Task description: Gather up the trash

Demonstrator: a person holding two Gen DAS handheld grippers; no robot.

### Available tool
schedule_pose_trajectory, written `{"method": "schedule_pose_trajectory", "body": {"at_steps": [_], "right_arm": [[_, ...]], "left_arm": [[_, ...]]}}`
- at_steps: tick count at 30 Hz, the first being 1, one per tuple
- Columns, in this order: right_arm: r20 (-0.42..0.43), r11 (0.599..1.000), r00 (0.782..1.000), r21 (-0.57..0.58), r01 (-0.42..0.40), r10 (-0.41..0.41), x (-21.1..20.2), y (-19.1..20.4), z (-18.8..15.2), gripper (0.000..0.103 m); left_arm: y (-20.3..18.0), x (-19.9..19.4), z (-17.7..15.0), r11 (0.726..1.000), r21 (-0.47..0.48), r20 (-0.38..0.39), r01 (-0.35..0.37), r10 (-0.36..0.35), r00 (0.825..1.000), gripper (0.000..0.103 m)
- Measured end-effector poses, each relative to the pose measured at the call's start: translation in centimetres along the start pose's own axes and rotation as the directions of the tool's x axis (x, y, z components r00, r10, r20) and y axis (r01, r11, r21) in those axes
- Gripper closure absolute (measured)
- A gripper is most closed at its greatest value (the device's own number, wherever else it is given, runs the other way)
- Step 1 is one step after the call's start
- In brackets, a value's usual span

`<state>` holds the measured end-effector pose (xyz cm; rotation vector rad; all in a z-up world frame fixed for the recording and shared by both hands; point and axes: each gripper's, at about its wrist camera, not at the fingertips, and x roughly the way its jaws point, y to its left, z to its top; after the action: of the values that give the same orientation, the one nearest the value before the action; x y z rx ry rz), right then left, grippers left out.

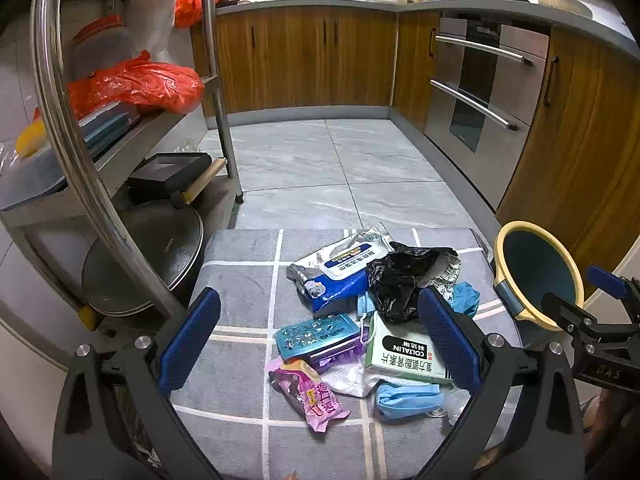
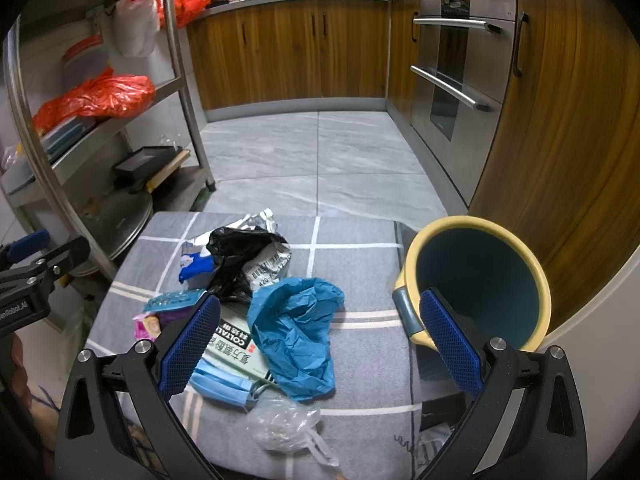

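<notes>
1. The room is a kitchen: a grey marbled tile floor (image 1: 340, 168), an L-shaped run of brown wooden cabinets (image 1: 304, 56) under a cluttered grey countertop (image 1: 304, 2), and a built-in stainless steel oven (image 1: 480, 92) on the right.
2. At left stands a steel shelving rack (image 1: 100, 152) carrying orange plastic bags (image 1: 140, 88), with a round dark pan lid (image 1: 144, 260) leaning at its foot.
3. In the foreground lies a grey padded surface with white grid lines (image 2: 360, 264), which bears the trash pile.
4. A teal wastebasket with a yellow rim (image 2: 480, 276) sits at the surface's right edge, tipped with its mouth towards the cameras.
5. The trash lies bunched near the middle: a blue-and-white wipes pack (image 1: 336, 276), a crumpled black plastic bag (image 1: 400, 280), a crumpled teal sheet (image 2: 296, 328), a white and green medicine box (image 1: 404, 356), a teal tissue pack (image 1: 316, 334), a pink snack wrapper (image 1: 308, 392), a blue face mask (image 1: 408, 398) and a clear plastic bag (image 2: 284, 428).
6. The left gripper (image 1: 320, 336) hangs over the pile, blue pads spread wide, gripping nothing.
7. The right gripper (image 2: 320, 344) hovers likewise gaping and empty, the teal sheet between its fingers.
</notes>
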<state>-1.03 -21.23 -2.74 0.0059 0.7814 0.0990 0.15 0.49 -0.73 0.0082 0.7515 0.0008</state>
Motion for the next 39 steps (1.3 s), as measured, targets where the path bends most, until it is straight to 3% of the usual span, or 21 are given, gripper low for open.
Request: {"method": "schedule_pose_trajectory", "body": {"at_steps": [24, 33, 39], "right_arm": [[-0.007, 1.000, 1.000, -0.008, 0.016, -0.016, 0.0, 0.1, 0.1, 0.004], [0.006, 0.999, 1.000, 0.040, 0.017, -0.018, 0.1, -1.1, 0.8, 0.004], [-0.047, 0.998, 0.999, 0.061, 0.004, -0.001, 1.7, -1.7, 0.6, 0.004]], "left_arm": [[0.0, -0.1, 0.0, 1.000, 0.010, -0.012, 0.009, -0.009, 1.000, 0.005], [-0.1, -0.2, 0.5, 0.999, 0.042, 0.033, -0.008, 0.006, 0.999, 0.005], [0.2, 0.0, 1.0, 0.999, 0.018, 0.015, 0.048, -0.048, 0.999, 0.005]]}}
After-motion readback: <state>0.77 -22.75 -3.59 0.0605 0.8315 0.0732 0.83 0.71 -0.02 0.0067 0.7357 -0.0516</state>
